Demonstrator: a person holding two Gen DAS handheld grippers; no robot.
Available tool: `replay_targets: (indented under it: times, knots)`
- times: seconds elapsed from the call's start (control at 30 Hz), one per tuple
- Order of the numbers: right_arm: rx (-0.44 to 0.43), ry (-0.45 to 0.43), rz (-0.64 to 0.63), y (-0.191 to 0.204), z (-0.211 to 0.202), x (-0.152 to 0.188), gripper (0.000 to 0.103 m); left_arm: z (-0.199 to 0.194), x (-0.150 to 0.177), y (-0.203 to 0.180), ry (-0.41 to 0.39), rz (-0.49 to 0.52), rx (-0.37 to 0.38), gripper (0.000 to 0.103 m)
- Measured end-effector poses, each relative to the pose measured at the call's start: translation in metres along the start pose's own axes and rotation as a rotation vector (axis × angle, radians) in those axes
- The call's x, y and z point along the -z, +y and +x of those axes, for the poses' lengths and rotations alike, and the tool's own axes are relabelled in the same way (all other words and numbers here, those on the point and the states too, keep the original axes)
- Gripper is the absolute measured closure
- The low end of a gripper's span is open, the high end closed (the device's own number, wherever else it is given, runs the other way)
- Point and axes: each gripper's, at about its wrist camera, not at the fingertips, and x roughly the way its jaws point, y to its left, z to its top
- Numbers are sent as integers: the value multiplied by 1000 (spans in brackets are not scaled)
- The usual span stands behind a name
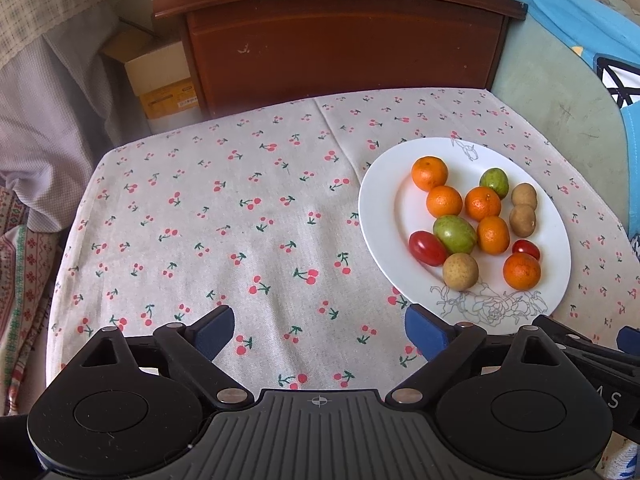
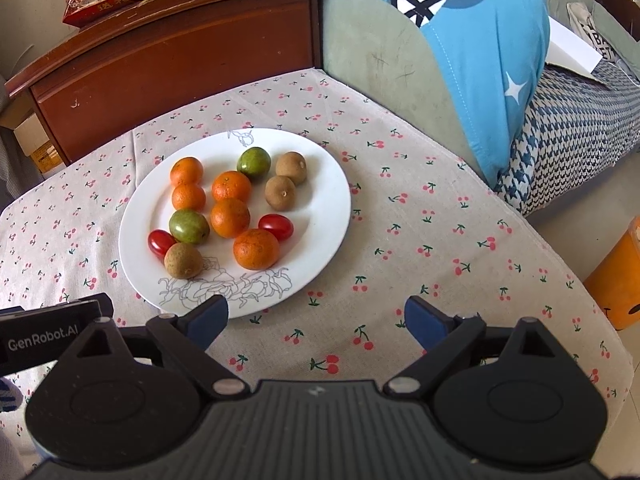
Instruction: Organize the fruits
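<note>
A white plate (image 2: 320,184) with a grey line-drawn flower on its near rim sits on the counter (image 1: 240,220), which is covered by a pale cloth printed with small red cherries. All the fruit lies loose on the plate in one mixed cluster: five small oranges, two green fruits, three brown round fruits and two red cherry tomatoes. In the right wrist view the largest orange (image 2: 256,249) lies nearest the flower drawing, with one cherry tomato (image 2: 276,227) just behind it and the other tomato (image 2: 161,242) at the left side, touching a brown fruit (image 2: 183,260) and a green fruit (image 2: 189,226). Two more brown fruits (image 2: 291,167) sit side by side at the far right of the cluster, next to the second green fruit (image 2: 253,162). The left hand-held gripper (image 1: 319,330) hangs above the bare cloth to the left of the plate, its blue-padded fingers spread wide with nothing between them. The right hand-held gripper (image 2: 316,318) hangs over the cloth at the plate's near edge, likewise spread wide and holding nothing, its left finger overlapping the plate rim in the picture. Behind the counter stands a dark brown wooden cabinet (image 1: 340,40), and a blue patterned cloth (image 2: 480,60) lies over green upholstery at the right
</note>
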Motion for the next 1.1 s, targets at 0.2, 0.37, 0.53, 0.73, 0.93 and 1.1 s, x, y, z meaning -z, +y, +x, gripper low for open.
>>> replay_targets:
  times: [0.2,0.37,0.53,0.73,0.93,1.1]
  knots:
    - [7,2,4,1,4,-1,8,5,0,-2,13,7,-9,9]
    - [4,-2,12,0,6,-1,8,5,0,-3,2,9,-12,9]
    - [9,-3,10,0,8,-1,8,7,1,-3,7,9,-12,9]
    - [7,-4,14,1,11,-1,8,10,1,-4,12,8,-13,9]
    - [4,-5,22,0,13,-2,8,12,1,-3,15,0,-8,9]
    - [5,-3,21,1,14,-1,8,14,2,-2,18,-7,-14,9]
